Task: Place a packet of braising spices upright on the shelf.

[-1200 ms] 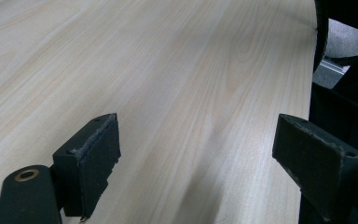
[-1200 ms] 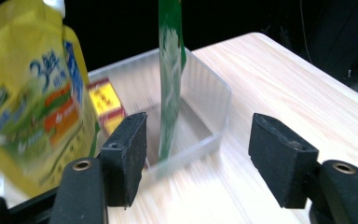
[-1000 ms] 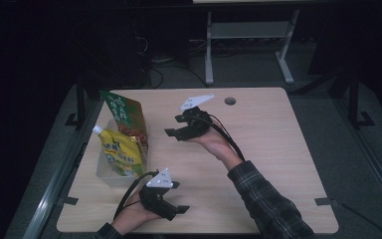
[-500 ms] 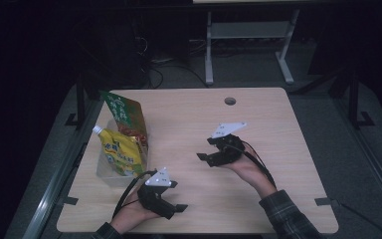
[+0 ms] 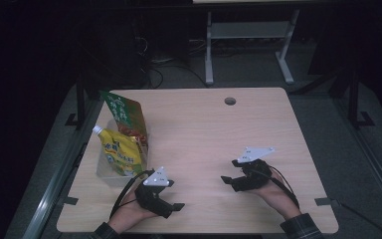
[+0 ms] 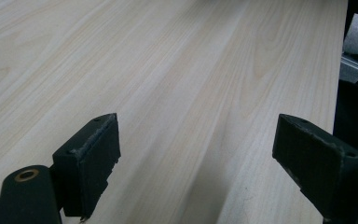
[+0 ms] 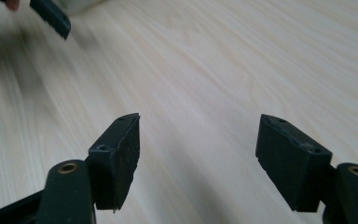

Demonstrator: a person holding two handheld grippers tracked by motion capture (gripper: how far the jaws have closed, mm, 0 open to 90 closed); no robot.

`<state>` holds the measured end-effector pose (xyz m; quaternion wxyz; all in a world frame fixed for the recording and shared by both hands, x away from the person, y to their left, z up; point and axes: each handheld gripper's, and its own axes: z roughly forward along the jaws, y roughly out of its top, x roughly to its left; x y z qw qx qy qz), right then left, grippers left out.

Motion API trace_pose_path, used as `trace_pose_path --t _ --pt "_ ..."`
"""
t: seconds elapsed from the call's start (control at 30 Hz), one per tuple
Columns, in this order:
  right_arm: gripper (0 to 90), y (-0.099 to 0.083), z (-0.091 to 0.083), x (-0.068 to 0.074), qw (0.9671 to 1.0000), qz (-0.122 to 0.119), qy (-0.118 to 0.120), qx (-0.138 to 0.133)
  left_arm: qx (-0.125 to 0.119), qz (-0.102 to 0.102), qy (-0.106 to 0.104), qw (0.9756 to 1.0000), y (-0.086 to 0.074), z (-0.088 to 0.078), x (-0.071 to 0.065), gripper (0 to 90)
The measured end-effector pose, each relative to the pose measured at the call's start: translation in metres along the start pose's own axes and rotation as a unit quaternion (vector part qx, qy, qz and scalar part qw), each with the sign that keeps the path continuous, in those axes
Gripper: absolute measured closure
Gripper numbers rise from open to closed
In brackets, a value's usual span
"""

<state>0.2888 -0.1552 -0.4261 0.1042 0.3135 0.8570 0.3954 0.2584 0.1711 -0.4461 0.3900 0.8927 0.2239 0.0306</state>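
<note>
A clear plastic bin at the table's left edge holds a green snack bag standing upright and a yellow spouted pouch leaning in front of it. My left gripper rests near the front edge just right of the bin, open over bare wood. Over the front right of the table, my right gripper points left, well away from the bin. It is open, and its jaws have just been opening with nothing between them.
The light wooden table has a round cable hole near its far edge. A metal desk frame stands on the dark floor behind. One jaw of the left gripper shows at the top left of the right gripper view.
My right gripper has pulled away from beside the bin, travelling right and toward the front edge, and lower. The left gripper, the bag and the pouch have stayed put.
</note>
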Motion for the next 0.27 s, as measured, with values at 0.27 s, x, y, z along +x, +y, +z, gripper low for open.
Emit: trace_pose_path --t 0.27 --pt "26.1 -0.022 -0.010 0.005 0.9999 0.008 -0.006 -0.010 0.001 -0.002 0.003 1.0000 -0.001 0.002 -0.001 14.5"
